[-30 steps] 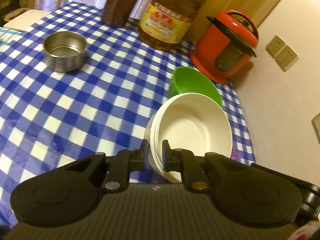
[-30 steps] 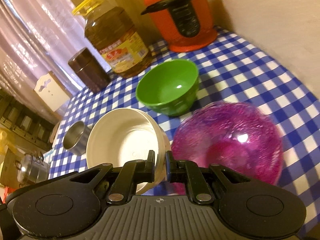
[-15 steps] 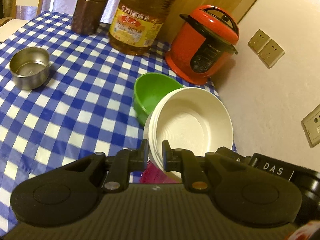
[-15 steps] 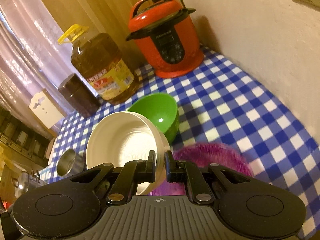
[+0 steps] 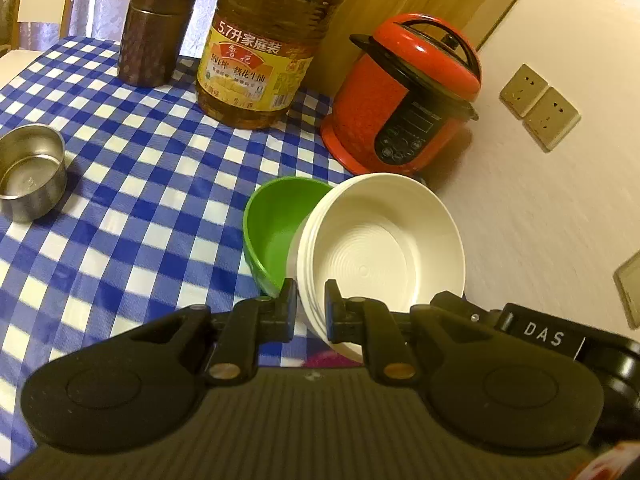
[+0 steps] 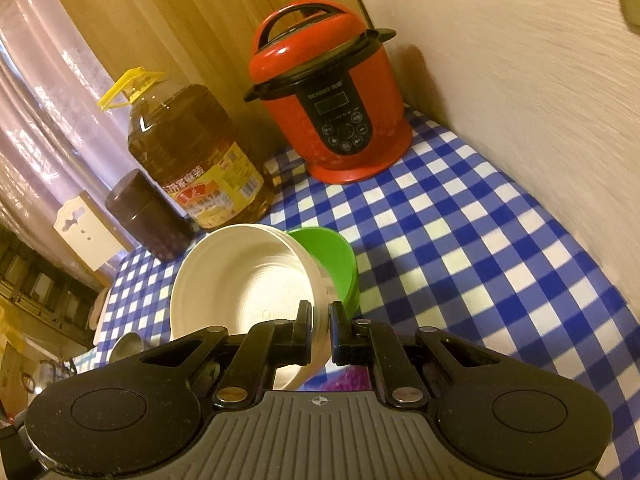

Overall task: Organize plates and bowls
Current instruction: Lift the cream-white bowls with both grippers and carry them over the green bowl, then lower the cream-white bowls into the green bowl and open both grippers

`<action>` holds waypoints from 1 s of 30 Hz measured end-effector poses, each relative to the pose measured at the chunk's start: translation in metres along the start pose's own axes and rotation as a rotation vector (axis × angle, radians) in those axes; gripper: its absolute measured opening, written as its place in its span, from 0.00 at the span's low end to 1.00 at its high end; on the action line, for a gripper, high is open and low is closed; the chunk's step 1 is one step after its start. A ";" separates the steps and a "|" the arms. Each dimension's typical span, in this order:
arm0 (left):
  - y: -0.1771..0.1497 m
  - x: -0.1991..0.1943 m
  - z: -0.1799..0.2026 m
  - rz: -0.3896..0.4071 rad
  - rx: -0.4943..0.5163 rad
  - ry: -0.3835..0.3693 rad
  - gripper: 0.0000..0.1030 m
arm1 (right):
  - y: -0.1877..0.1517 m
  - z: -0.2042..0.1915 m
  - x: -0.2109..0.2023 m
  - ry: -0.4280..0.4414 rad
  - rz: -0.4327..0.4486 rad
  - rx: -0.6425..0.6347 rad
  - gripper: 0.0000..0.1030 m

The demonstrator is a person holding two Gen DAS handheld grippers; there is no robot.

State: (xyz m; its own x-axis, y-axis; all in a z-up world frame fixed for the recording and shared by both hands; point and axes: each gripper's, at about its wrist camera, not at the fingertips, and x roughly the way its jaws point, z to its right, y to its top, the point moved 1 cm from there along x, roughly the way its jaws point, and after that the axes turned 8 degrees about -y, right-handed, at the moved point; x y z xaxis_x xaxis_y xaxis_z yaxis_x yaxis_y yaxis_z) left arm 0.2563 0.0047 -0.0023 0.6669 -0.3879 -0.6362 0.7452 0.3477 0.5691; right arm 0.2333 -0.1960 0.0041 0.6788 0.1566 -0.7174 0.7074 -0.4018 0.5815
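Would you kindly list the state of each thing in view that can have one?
Left gripper: shut on the white bowl's rim.
Right gripper: shut on the opposite rim.
White bowl: held tilted, empty, above the table.
Green bowl: upright, empty, on the tablecloth.
Steel cup: upright, empty.
Red cooker: lid closed.
Oil jug: upright, nearly full.
Brown canister: lid on.

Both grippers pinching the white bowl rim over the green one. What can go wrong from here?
1. The white bowl is held only by thin rim pinches from the left gripper and right gripper; uneven hand motion could twist it loose.
2. It hangs tilted, overlapping the green bowl; lowering it off-centre may knock that bowl.
3. The red cooker stands close behind.
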 end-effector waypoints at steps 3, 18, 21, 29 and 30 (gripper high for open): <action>0.010 0.012 -0.003 -0.008 -0.003 -0.001 0.12 | 0.008 0.000 0.014 0.001 -0.010 0.007 0.08; 0.039 0.073 -0.024 -0.079 -0.027 0.018 0.12 | 0.036 -0.004 0.079 -0.026 -0.061 -0.001 0.08; 0.039 0.082 -0.031 -0.100 -0.032 0.027 0.12 | 0.037 -0.006 0.089 -0.033 -0.076 -0.013 0.08; 0.038 0.094 -0.040 -0.127 -0.032 0.052 0.12 | 0.032 -0.007 0.111 -0.053 -0.134 -0.036 0.08; 0.038 0.095 -0.040 -0.129 -0.032 0.052 0.12 | 0.031 -0.007 0.113 -0.056 -0.138 -0.038 0.08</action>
State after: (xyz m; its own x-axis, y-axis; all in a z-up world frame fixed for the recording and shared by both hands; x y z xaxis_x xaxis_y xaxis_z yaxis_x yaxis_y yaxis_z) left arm 0.3475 0.0152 -0.0619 0.5643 -0.3862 -0.7296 0.8235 0.3252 0.4648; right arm 0.3328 -0.1846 -0.0561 0.5629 0.1570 -0.8115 0.8012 -0.3448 0.4891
